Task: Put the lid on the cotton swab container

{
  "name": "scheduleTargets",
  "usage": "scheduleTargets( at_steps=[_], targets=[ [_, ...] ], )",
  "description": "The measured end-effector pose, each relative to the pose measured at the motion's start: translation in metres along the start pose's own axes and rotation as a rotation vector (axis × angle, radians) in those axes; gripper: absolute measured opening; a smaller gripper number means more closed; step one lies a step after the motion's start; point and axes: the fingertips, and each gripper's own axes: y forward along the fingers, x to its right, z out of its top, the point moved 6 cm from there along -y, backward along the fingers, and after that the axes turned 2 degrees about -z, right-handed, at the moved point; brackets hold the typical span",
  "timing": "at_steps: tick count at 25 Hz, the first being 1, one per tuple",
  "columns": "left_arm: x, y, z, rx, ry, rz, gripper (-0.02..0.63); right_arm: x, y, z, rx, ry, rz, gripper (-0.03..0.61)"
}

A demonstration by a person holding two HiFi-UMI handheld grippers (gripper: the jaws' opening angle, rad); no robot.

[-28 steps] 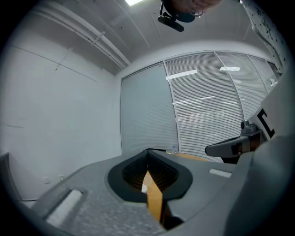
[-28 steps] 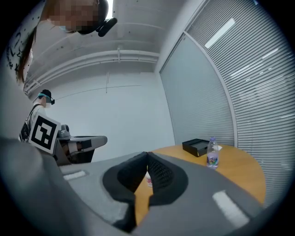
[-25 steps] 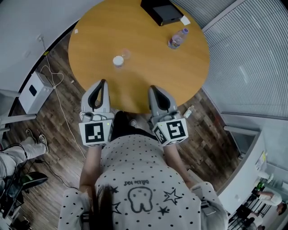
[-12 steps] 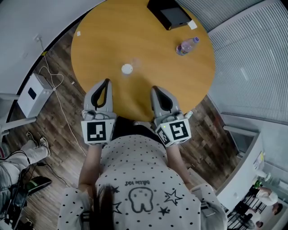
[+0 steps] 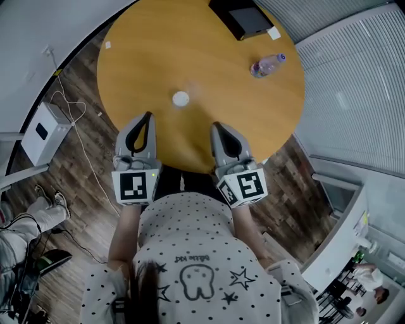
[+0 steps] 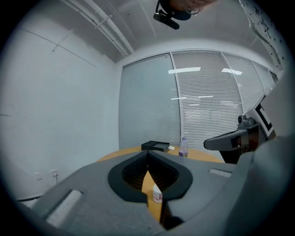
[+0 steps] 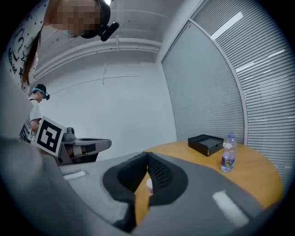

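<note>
Head view first: my left claw (image 5: 148,116) and right claw (image 5: 214,124) hang side by side over the near edge of the round table (image 5: 158,50). The cotton swab container (image 5: 180,99) stands on the wood a bit farther out, more or less between the two and nearer the left one. A water bottle (image 5: 267,65) and a black box (image 5: 243,18) sit well off at the far right.

Left gripper view: tips pinched together, nothing in them. The container shows through the gap below the tips, not touching the pads.

Right gripper view: same deal. Tips are touching and empty, and the container peeks through the low gap.
</note>
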Motion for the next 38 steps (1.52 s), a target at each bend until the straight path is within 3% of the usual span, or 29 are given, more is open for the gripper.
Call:
scheduleTargets(
  at_steps=[11,27,37,38],
  targets=[
    [-0.002,0.017,-0.001,-0.014,0.017,0.036,0.011,0.021,0.021,0.005,-0.018,-0.001,0.057,0.003],
    [-0.004,0.033,-0.029,-0.076,0.002,0.063,0.011,0.037,0.042,-0.019,-0.062,0.035,0.098,0.004],
    [0.006,0.051,-0.043,-0.139,0.076,-0.038,0.014,0.070,0.048,-0.003,-0.034,0.036,0.066,0.007],
    [0.006,0.053,-0.045,-0.142,0.074,-0.042,0.014,0.073,0.050,-0.003,-0.038,0.031,0.066,0.037]
  ],
)
